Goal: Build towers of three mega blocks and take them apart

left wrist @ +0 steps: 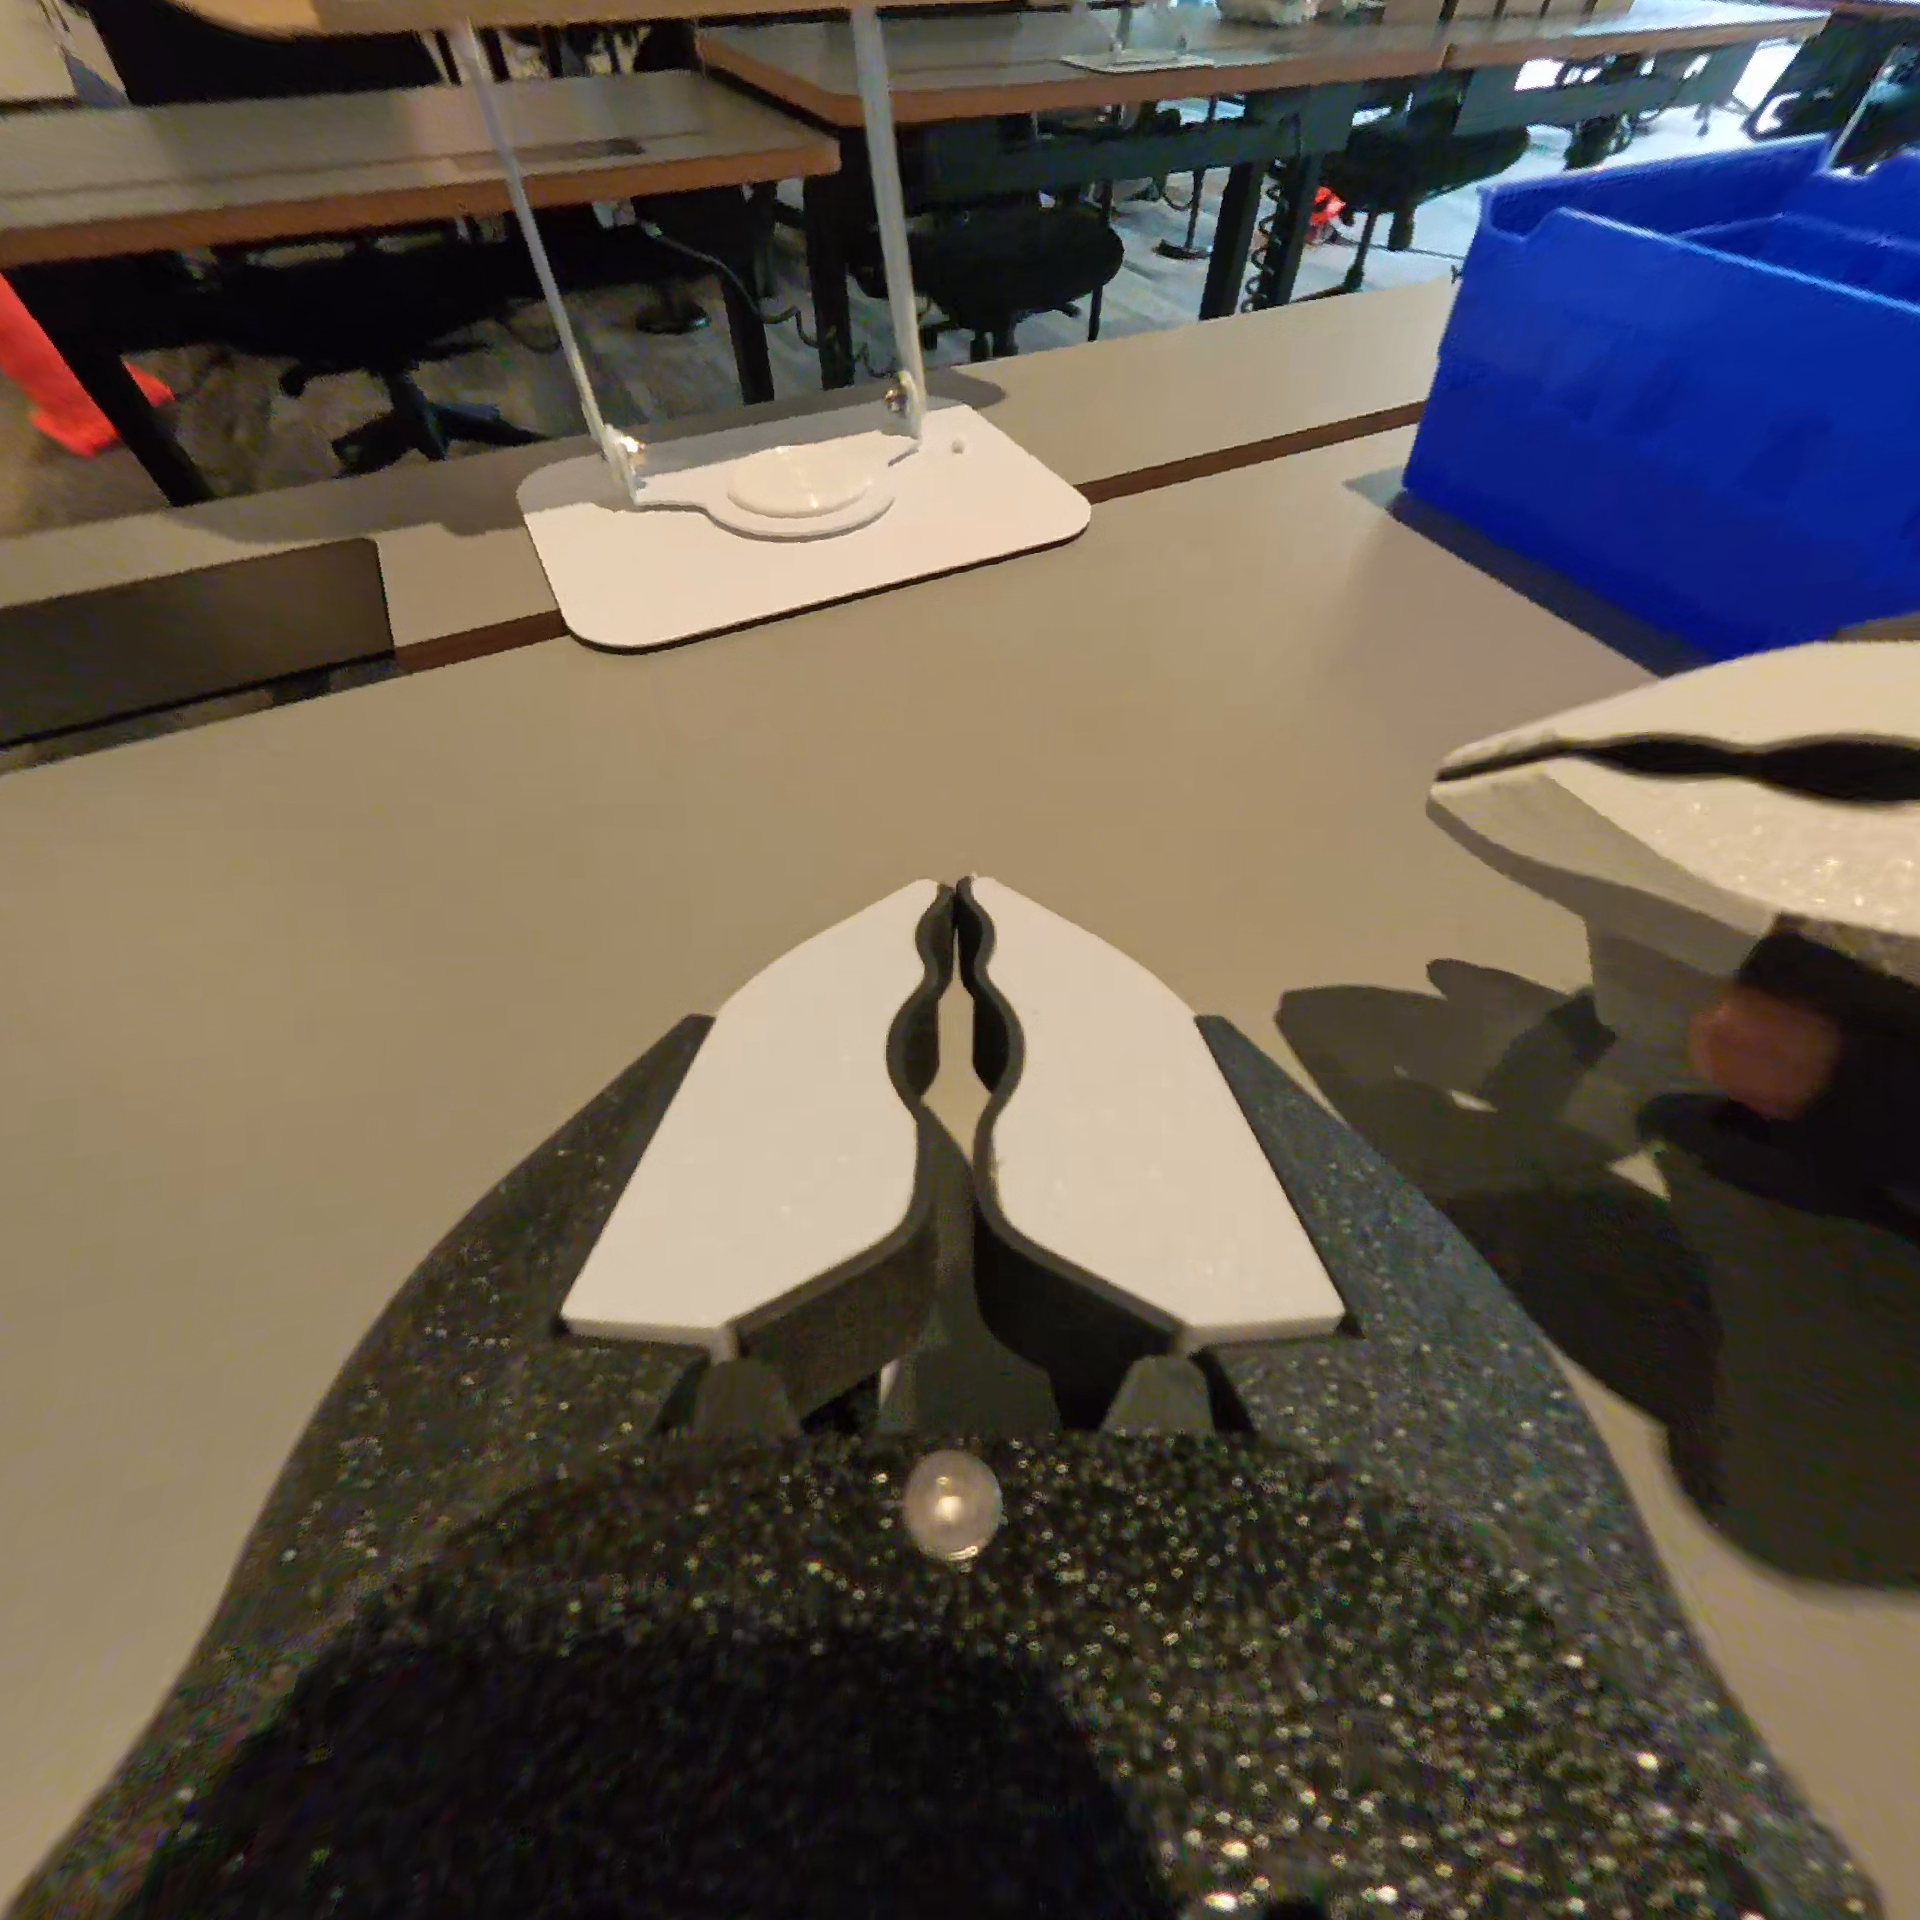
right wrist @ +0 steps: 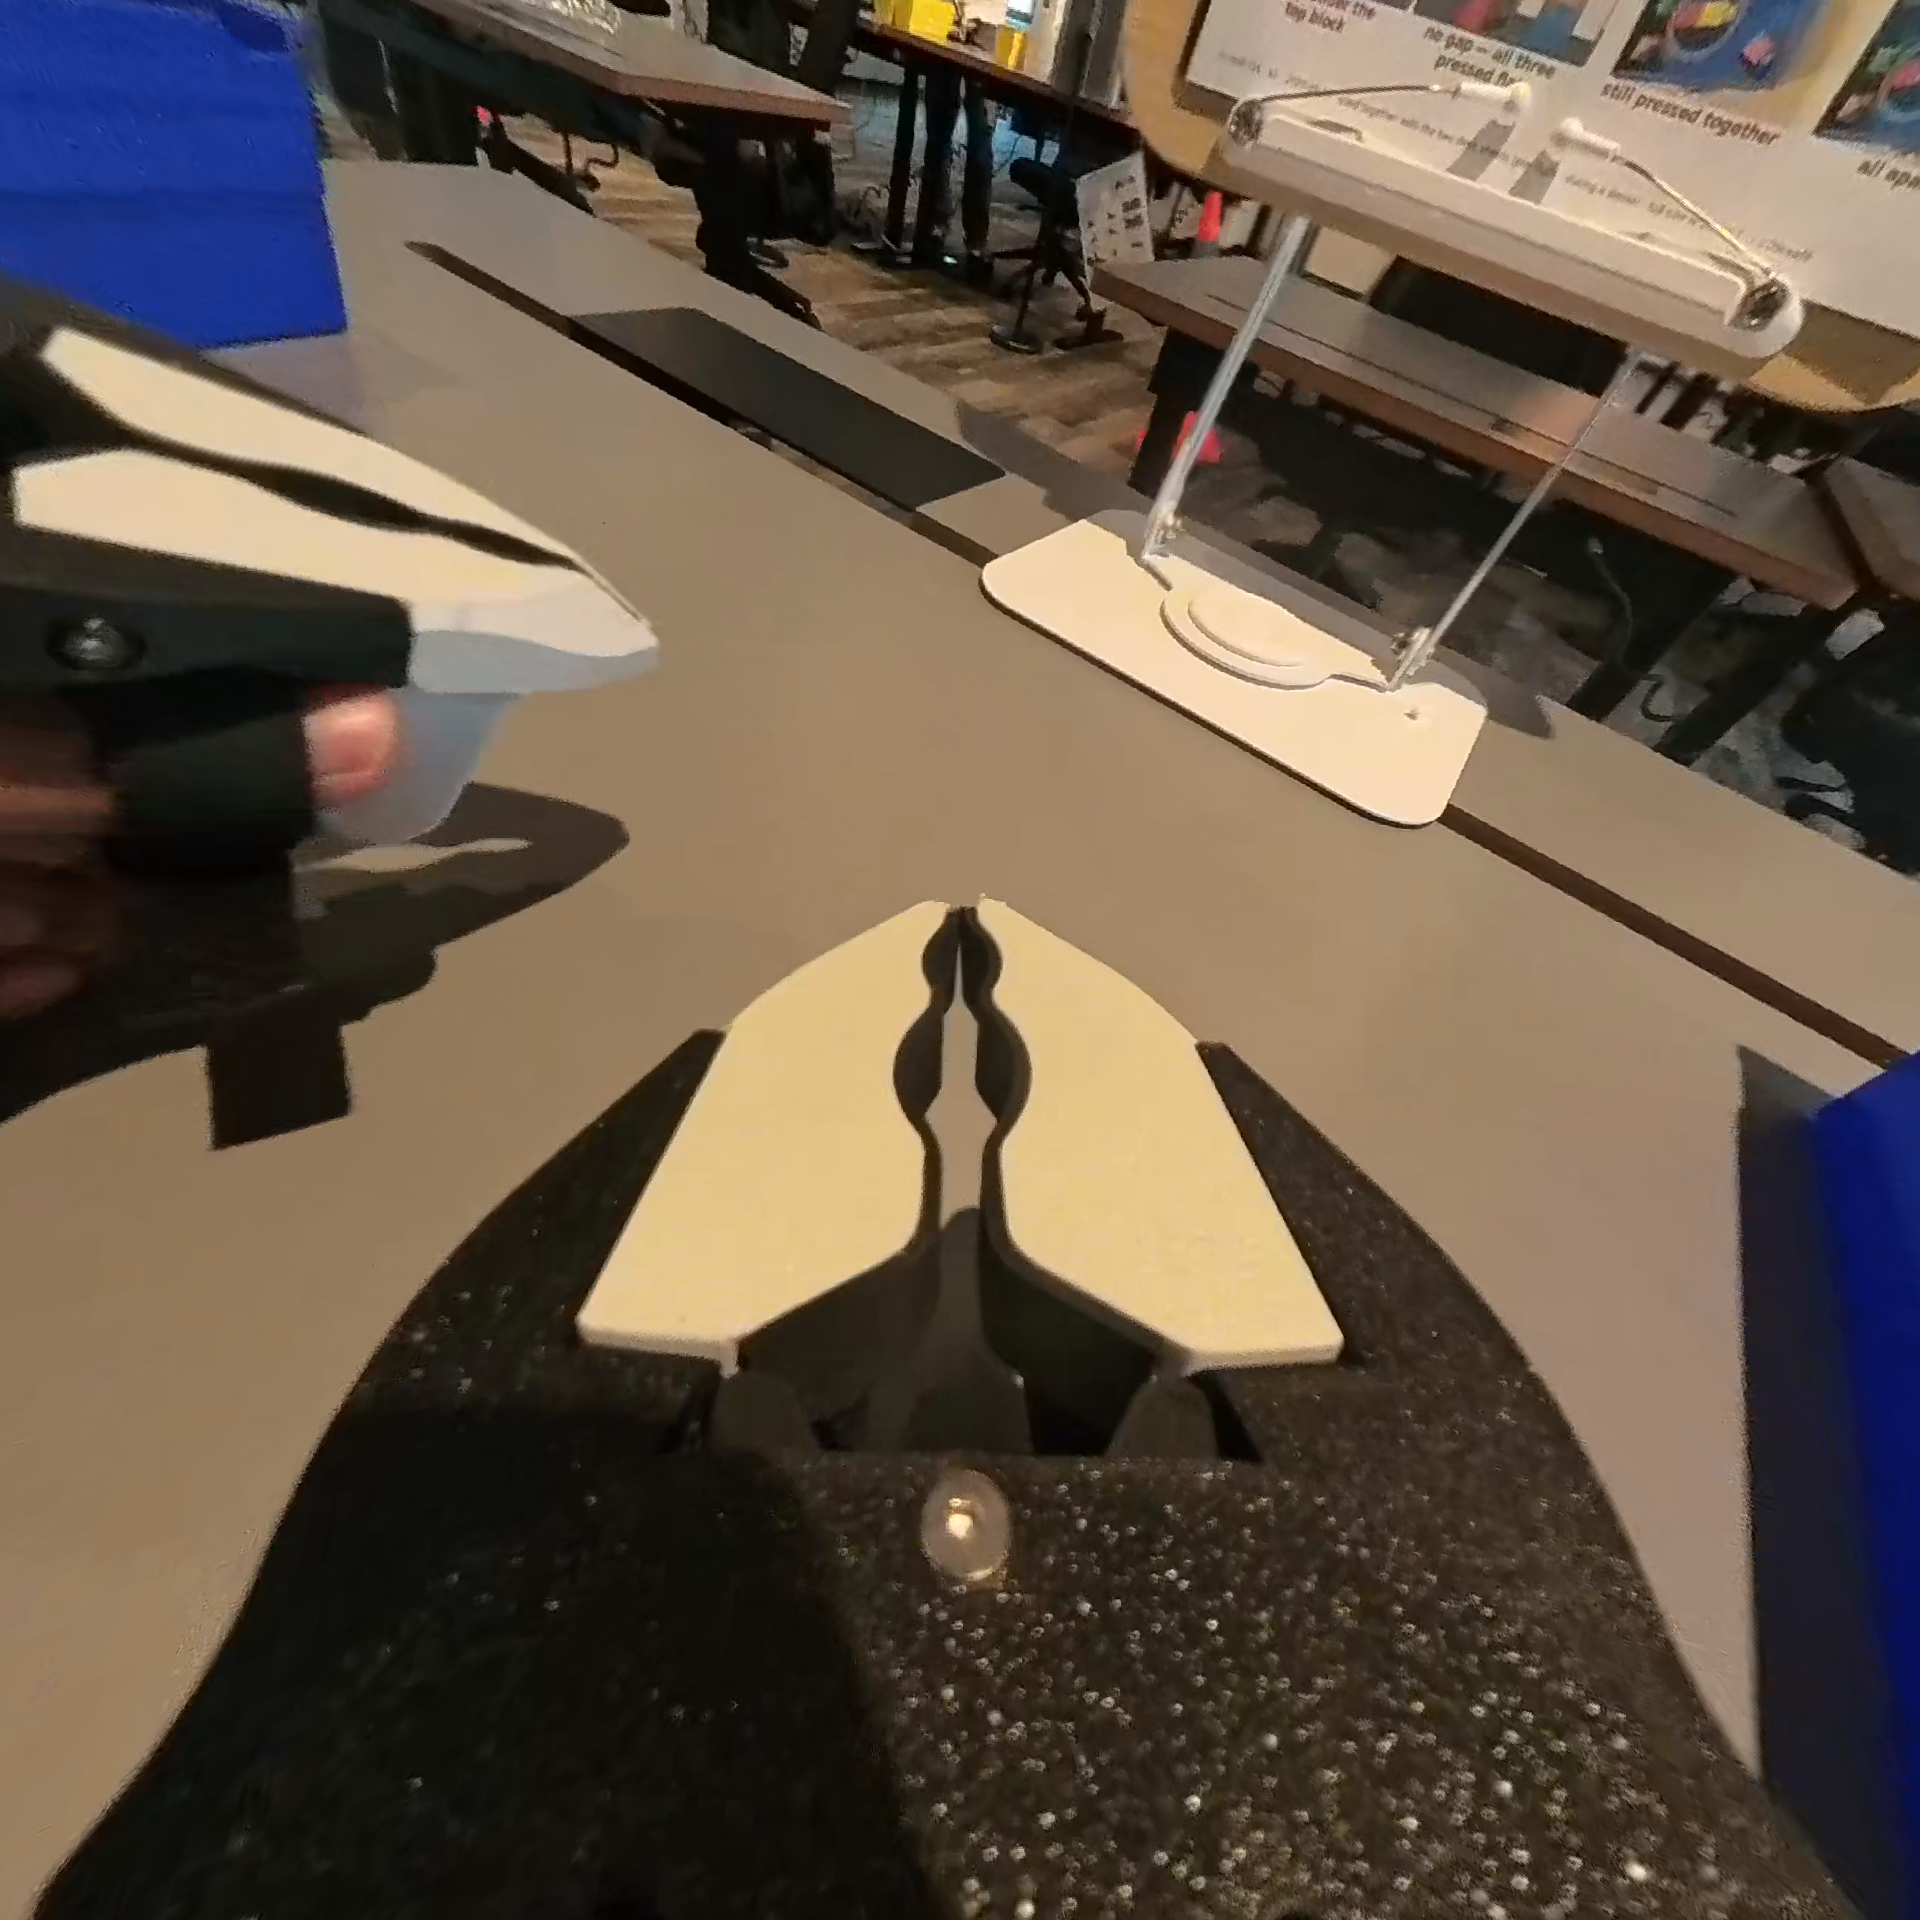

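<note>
No mega blocks show in either view. My left gripper (left wrist: 956, 891) is shut and empty, held low over the grey table (left wrist: 416, 935). My right gripper (right wrist: 966, 912) is also shut and empty over the same table. Each one shows in the other's view: the right gripper (left wrist: 1449, 774) at the right edge, the left gripper (right wrist: 629, 636) at the left, both held by gloved hands. The two grippers are side by side and apart, pointing toward the table's far side.
A blue bin (left wrist: 1662, 416) stands at the back right of the left wrist view; it also shows in the right wrist view (right wrist: 156, 156), its inside hidden. Another blue object (right wrist: 1860, 1455) is close on the right. A white stand base (left wrist: 800, 540) (right wrist: 1247, 665) carrying a picture board sits at the far edge. My hands' fingertips stand some 10 cm from each other.
</note>
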The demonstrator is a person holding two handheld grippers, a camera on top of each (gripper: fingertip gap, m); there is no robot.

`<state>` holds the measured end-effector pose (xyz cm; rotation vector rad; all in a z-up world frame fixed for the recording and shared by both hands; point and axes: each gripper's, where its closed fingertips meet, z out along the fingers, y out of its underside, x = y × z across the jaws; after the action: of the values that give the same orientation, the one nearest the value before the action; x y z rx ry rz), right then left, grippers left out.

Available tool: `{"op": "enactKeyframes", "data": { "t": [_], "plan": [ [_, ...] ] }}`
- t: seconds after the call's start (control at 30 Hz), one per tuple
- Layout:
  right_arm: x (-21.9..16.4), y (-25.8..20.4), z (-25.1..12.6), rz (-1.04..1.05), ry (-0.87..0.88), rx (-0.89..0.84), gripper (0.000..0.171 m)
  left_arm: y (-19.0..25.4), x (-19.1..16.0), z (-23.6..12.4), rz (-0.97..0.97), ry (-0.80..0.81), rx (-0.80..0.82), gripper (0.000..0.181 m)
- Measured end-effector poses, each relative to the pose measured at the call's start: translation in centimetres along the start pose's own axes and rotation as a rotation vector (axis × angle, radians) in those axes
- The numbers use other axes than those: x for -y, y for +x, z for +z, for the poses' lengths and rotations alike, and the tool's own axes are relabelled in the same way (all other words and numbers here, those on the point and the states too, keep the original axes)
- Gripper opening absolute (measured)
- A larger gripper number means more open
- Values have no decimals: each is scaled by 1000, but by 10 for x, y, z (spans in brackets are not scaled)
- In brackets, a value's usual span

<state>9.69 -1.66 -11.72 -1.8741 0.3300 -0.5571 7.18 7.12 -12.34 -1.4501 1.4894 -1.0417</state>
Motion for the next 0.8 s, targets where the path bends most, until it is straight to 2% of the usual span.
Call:
{"op": "enactKeyframes", "data": {
  "t": [0.03,0.13,0.23,0.37,0.43,0.57,0.63,0.7,0.8],
  "plan": [
    [1,0,-1,11,7,11,0,0,0,-5,9,9,4,1],
    [1,0,-3,15,16,22,0,-3,-3,-27,33,44,12,17],
    [-1,-4,-6,-6,4,4,0,-13,-7,-63,57,106,34,32],
    [0,-15,-13,-38,2,-22,0,-43,-12,-131,8,239,105,43],
    [1,-23,-17,-66,5,-25,0,-71,-12,-169,-2,265,186,52],
    [1,-34,-19,-110,7,-22,0,-137,4,-250,1,310,351,52],
    [1,-33,-19,-106,4,-17,0,-181,5,-281,-27,270,450,51],
    [1,-32,-19,-84,7,-4,0,-228,-6,-298,-25,149,541,52],
    [2,-33,-20,-56,14,26,0,-282,-48,-287,-40,-142,531,56]
  ]
}}
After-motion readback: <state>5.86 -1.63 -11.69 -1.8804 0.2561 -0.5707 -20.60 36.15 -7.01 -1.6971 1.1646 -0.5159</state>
